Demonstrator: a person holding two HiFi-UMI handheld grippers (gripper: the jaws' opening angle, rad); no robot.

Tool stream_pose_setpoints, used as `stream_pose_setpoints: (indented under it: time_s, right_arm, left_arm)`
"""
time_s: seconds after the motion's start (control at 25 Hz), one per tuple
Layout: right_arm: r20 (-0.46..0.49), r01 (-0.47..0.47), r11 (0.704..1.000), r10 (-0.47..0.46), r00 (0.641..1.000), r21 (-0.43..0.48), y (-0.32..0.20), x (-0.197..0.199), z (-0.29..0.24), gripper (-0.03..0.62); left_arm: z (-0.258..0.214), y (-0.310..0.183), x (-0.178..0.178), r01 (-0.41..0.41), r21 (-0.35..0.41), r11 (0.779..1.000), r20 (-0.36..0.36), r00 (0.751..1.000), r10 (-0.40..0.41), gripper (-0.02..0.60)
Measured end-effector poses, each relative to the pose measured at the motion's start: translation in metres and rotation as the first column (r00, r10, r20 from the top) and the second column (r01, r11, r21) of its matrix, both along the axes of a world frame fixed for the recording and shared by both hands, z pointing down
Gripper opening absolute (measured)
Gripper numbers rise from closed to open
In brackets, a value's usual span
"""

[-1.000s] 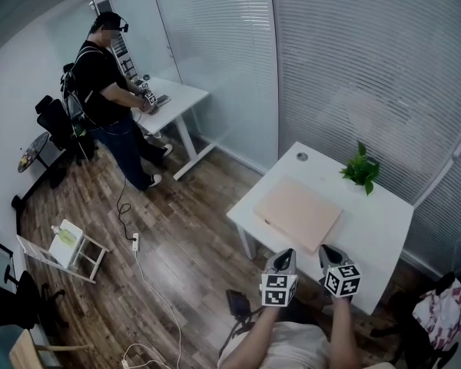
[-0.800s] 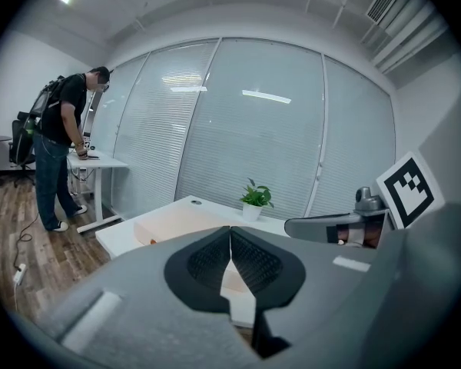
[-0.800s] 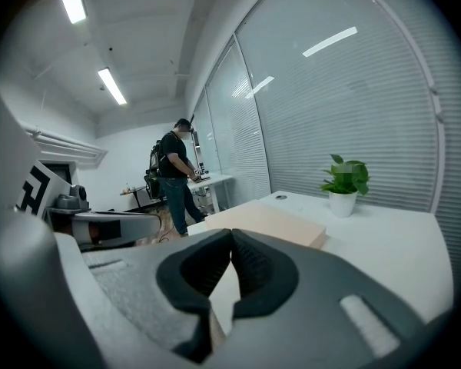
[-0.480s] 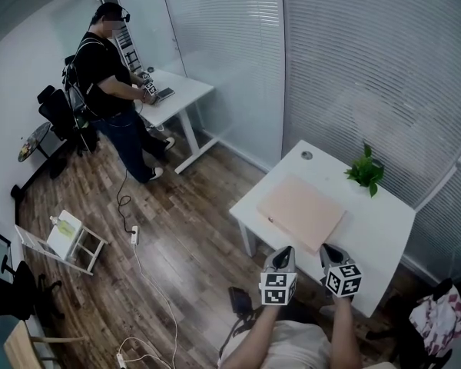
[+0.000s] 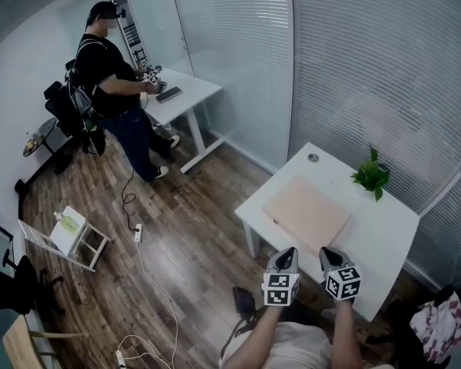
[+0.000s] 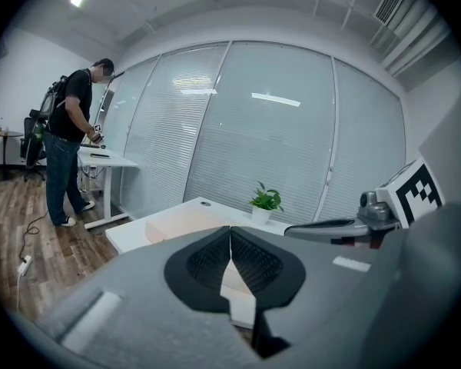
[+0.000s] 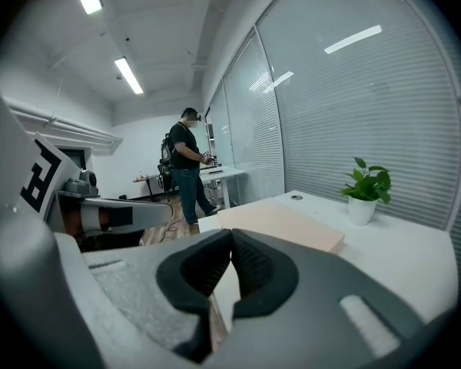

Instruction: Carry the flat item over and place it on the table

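So the peach flat board [image 5: 307,214] lies on the left part of the white tabletop [image 5: 384,241], with a small potted plant [image 5: 371,177] to its far right. We're holding the left gripper [image 5: 286,254] and right gripper [image 5: 328,254] by the near edge, both sets of jaws pressed together with nothing between them
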State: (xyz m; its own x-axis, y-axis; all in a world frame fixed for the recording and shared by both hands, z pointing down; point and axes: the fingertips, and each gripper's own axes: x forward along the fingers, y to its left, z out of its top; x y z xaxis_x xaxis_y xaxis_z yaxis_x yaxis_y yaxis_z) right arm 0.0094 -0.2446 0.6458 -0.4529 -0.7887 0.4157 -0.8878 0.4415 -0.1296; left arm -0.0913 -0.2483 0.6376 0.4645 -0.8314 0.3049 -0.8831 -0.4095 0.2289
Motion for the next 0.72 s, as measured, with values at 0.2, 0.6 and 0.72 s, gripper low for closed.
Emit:
stream_pose_setpoints:
  time_s: [0.2, 0.6, 0.72]
  right_arm:
    - [-0.01, 0.011, 1.0, -0.011, 1.0, -0.005, 0.0016, 0.0003, -0.0001, 0.002]
    - [-0.033, 0.003, 1.0, -0.004, 0.999, -0.027, 0.0032, 0.007, 0.0043, 0.002]
    - [-0.035, 0.008, 1.0, -0.009, 0.999, -0.024, 0.0016, 0.0066, 0.0053, 0.002]
  left_arm:
    - [-0.0031, -0.0009, 0.0002, -0.006, -0.003, 1.0, 0.0, 1.0, 0.006, 0.009]
    - [-0.0059, -0.0013, 0.0022, -0.007, -0.01, 1.0, -0.016, 1.0, 0.007, 0.009]
    - [-0.0055, -0.0028, 0.0007, 0.002, -0.012, 1.0, -0.016, 1.0, -0.002, 0.009]
